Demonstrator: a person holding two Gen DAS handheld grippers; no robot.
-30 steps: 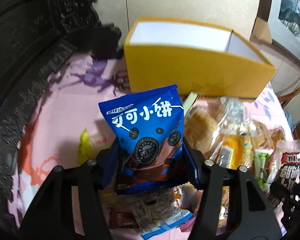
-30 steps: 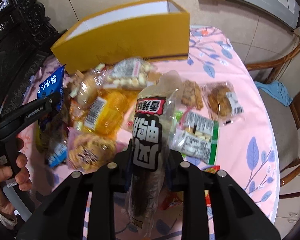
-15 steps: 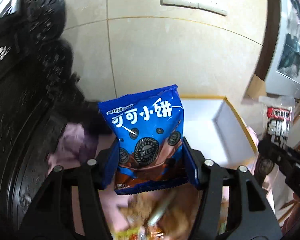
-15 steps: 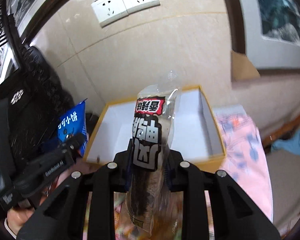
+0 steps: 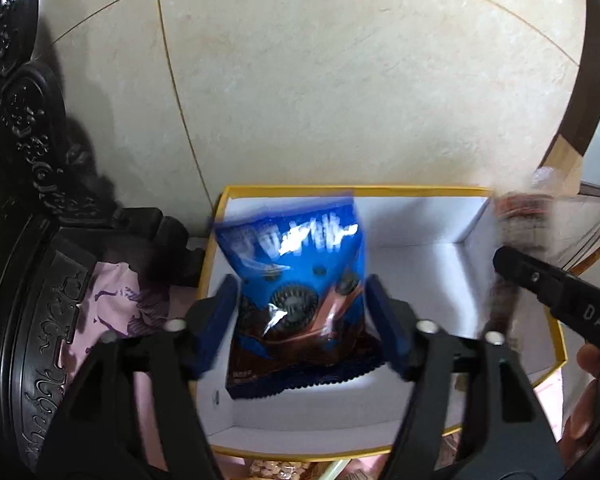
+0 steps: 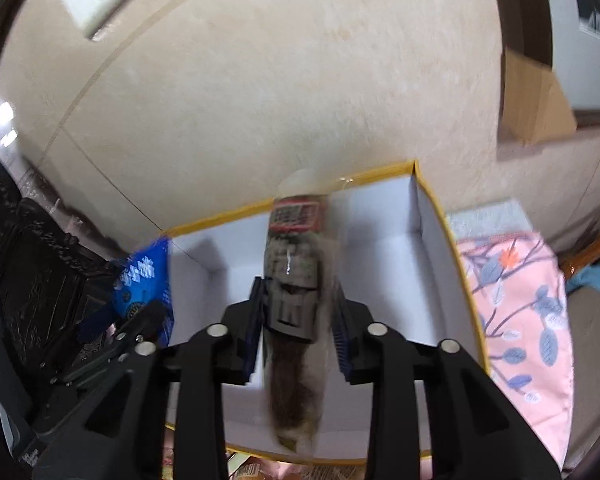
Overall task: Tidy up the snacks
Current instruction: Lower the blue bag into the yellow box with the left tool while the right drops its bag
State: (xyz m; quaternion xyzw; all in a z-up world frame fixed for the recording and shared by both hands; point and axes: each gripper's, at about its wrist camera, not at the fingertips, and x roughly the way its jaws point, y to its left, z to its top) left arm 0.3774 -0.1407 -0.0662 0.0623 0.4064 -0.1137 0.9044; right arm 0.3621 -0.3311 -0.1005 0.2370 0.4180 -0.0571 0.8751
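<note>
A blue cookie bag sits between the jaws of my left gripper, above the white inside of a yellow box. The jaws look slightly spread and the bag is blurred, so the hold is unclear. My right gripper is over the same box, with a long clear-and-black snack pack blurred between its jaws. The blue bag also shows in the right wrist view, and the right gripper's finger shows in the left wrist view.
A dark carved wooden chair stands left of the box. A pink floral tablecloth lies to the right. Several snack packs peek out below the box's near rim. A tiled wall rises behind.
Both grippers have moved from the snack pile up and forward over the open box. Both packs now look blurred, and the jaws stand a little wider around them.
</note>
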